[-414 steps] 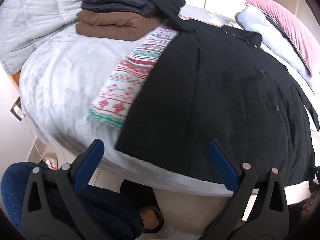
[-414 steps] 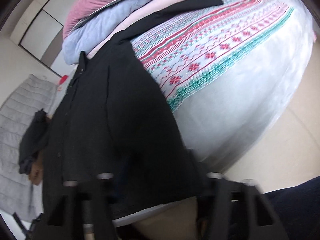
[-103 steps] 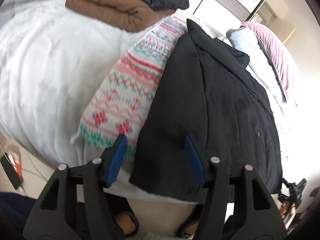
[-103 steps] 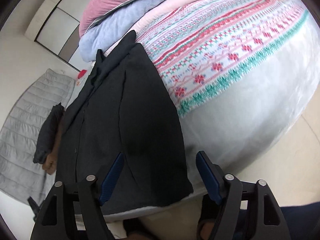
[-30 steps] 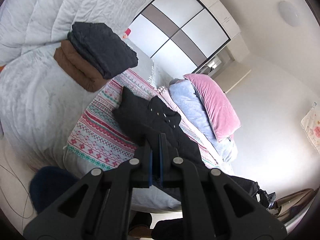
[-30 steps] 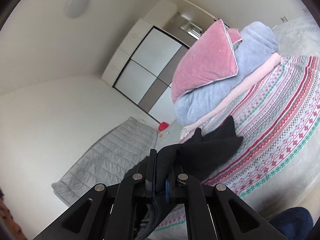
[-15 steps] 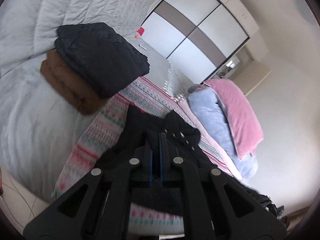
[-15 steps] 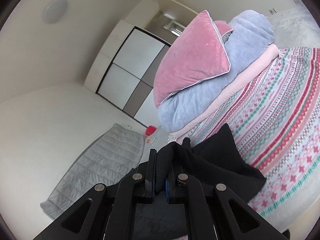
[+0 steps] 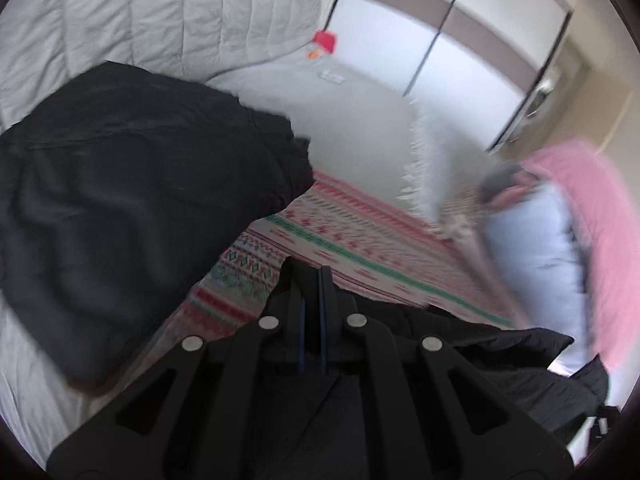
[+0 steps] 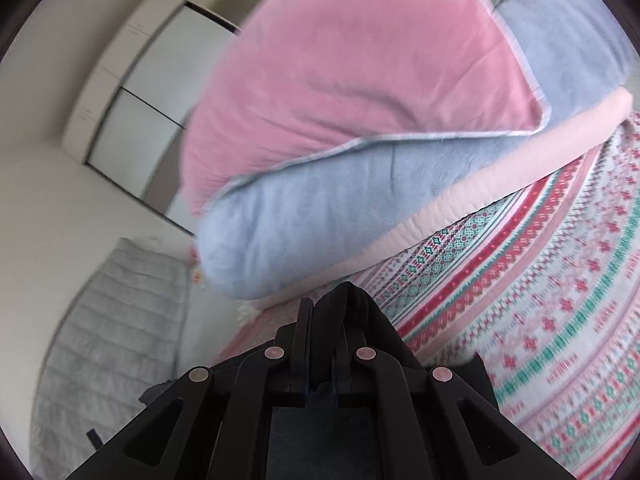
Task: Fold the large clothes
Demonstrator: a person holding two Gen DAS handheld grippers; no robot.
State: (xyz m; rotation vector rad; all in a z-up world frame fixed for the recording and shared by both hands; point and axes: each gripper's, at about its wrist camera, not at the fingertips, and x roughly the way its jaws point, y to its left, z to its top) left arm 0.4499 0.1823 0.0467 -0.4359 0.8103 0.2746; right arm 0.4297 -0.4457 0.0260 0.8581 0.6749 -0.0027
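— State of the tongs?
— My left tongs and right tongs are both clamped on the black coat.
— Its position?
— Over the patterned blanket on the bed.

Pink pillow atop blue pillow; patterned blanket, grey quilt, white wardrobe doors

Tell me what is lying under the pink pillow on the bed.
Under the pink pillow lies a light blue cushion, then a pale pink folded quilt, on the patterned blanket. Anything deeper is covered.
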